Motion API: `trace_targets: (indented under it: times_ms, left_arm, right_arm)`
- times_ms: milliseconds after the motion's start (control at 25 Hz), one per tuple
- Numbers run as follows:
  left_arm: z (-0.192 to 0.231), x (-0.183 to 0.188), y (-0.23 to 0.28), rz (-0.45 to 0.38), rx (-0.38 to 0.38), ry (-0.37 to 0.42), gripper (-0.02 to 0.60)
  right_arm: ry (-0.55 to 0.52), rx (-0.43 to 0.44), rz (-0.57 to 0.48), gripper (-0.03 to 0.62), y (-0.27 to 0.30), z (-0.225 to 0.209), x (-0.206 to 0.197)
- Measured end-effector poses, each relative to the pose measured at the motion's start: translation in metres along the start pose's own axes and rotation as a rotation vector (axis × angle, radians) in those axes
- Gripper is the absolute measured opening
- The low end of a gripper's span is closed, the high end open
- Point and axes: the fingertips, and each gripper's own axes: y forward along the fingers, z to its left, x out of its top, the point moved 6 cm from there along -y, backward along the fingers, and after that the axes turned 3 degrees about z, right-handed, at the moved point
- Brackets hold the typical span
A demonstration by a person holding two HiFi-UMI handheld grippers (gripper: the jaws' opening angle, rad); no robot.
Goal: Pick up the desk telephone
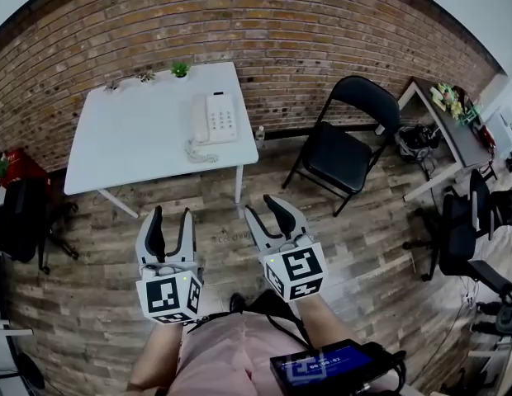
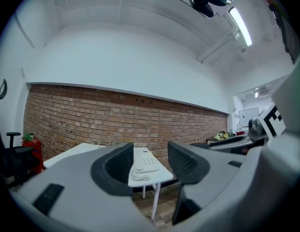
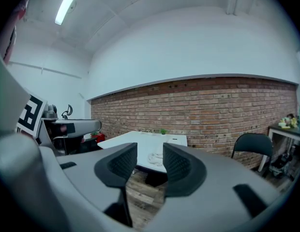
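Approach stage, as I judge it: nothing has been grasped yet. Nearest me, at the person's waist, sits a dark handheld device with a lit screen (image 1: 322, 365). Ahead of it I hold the left gripper (image 1: 171, 217) and the right gripper (image 1: 266, 213) side by side over the brown wooden plank floor (image 1: 363, 246). Both are about level and aimed at the table. In each gripper view the jaws stand partly apart, roughly half open, and grip nothing; only distant scenery shows through the gaps.

The task's thing, the white push-button desk telephone (image 1: 216, 119), lies well ahead on the white rectangular tabletop (image 1: 132, 139). It sits near the table's right edge, with its coiled cord bunched on the near side. The left gripper view frames it between the jaws, far off (image 2: 144, 162).

The next move, I judge, calls for closing the distance across open floor, then widening the jaws to span the telephone's body. The loose cord may snag.

Nothing blocks the straight path. A black folding chair (image 1: 343, 151) stands to the right of the table and a black office chair (image 1: 25, 221) to its left, both clear of the route. Small green potted plants (image 1: 180, 69) line the tabletop's far edge, and the red brick wall (image 1: 281, 23) rises behind them
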Motion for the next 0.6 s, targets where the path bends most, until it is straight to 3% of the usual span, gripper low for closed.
trace_targets:
  times_ms: [600]
  left_arm:
    - [0.007, -0.028, 0.111, 0.110, -0.052, 0.035, 0.232]
  right_arm:
    - [0.062, -0.007, 0.043, 0.170, 0.093, -0.065, -0.008]
